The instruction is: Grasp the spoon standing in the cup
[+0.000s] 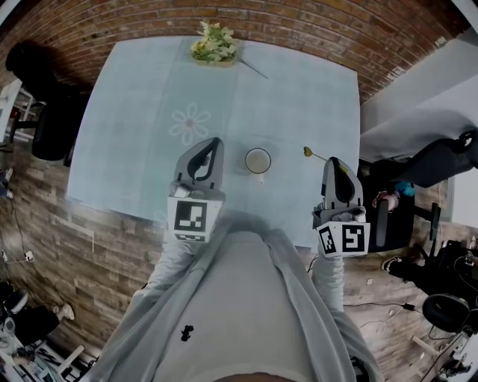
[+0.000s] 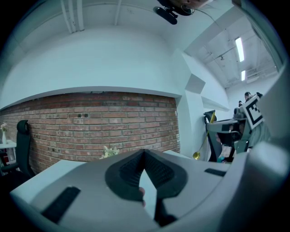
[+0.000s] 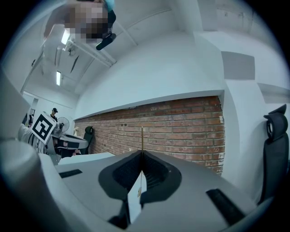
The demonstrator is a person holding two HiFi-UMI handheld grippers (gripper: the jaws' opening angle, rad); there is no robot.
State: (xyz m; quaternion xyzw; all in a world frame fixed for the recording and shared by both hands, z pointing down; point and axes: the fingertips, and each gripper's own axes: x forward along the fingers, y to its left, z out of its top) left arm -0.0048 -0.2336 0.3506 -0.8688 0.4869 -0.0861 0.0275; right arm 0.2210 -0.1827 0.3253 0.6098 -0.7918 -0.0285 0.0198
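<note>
A white cup [image 1: 258,160] stands on the light blue tablecloth [image 1: 142,112], with no spoon in it. My right gripper [image 1: 331,159] is to the cup's right, shut on the thin handle of a gold spoon [image 1: 307,151] whose bowl points toward the cup. In the right gripper view the spoon's handle [image 3: 142,136] rises straight up from the closed tips of the right gripper [image 3: 142,153]. The left gripper view shows the spoon [image 2: 198,154] hanging bowl-down at the right. My left gripper [image 1: 215,142] is left of the cup, and the left gripper [image 2: 144,152] has its tips together, holding nothing.
A bunch of pale flowers [image 1: 213,45] sits at the table's far edge, by the brick wall [image 1: 299,22]. A black office chair [image 1: 45,97] stands at the table's left, and more chairs and gear [image 1: 441,157] crowd the right side.
</note>
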